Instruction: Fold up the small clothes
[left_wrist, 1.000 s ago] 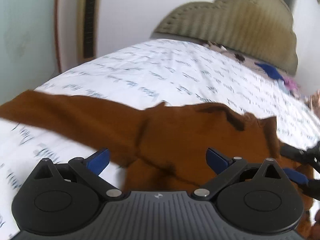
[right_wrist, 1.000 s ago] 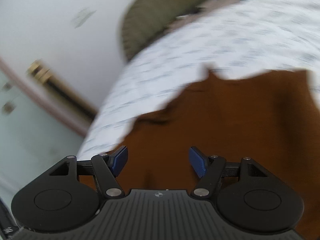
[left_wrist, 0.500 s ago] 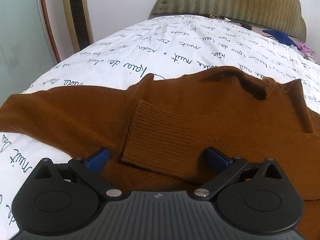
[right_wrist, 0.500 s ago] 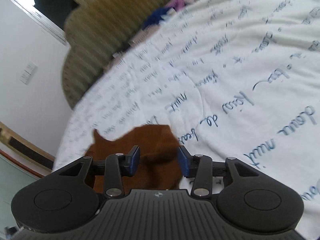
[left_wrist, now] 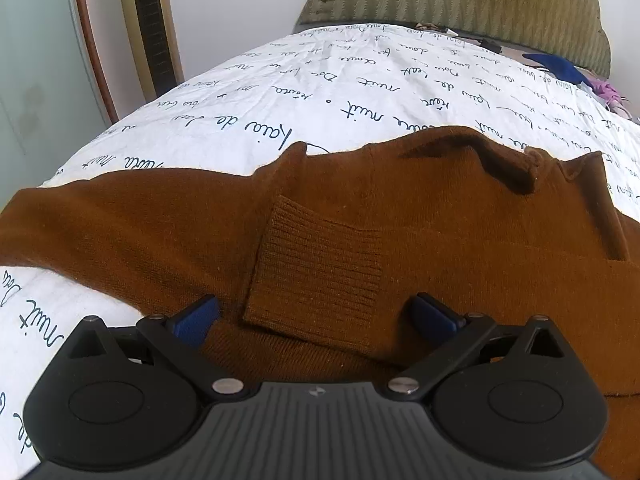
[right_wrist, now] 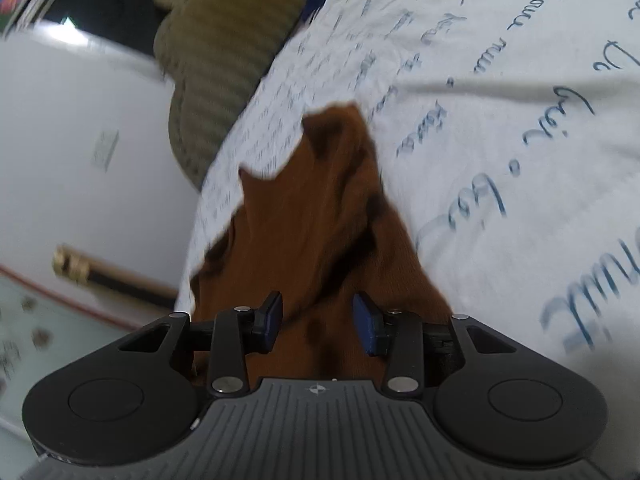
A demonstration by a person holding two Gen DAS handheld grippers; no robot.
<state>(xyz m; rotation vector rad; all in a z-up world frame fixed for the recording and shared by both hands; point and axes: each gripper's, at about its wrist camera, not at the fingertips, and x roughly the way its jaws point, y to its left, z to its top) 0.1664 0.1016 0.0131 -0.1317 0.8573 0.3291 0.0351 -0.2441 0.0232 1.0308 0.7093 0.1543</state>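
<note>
Brown sweater (left_wrist: 400, 220) spread across bed (left_wrist: 320, 92); left gripper (left_wrist: 316, 316) spread wide above ribbed cuff (left_wrist: 316, 272); right gripper (right_wrist: 318, 324) closing around bunched sweater fabric.

The right gripper (right_wrist: 316, 326) points along a bunched brown sweater (right_wrist: 332, 216) that runs away from it over the bed (right_wrist: 500, 128). Its jaws are closing, with a fold of the sweater between the blue pads (right_wrist: 368, 328); whether they press it cannot be told. The white bedspread carries dark handwriting. A padded olive headboard (right_wrist: 216, 36) stands against the white wall (right_wrist: 80, 120).
</note>
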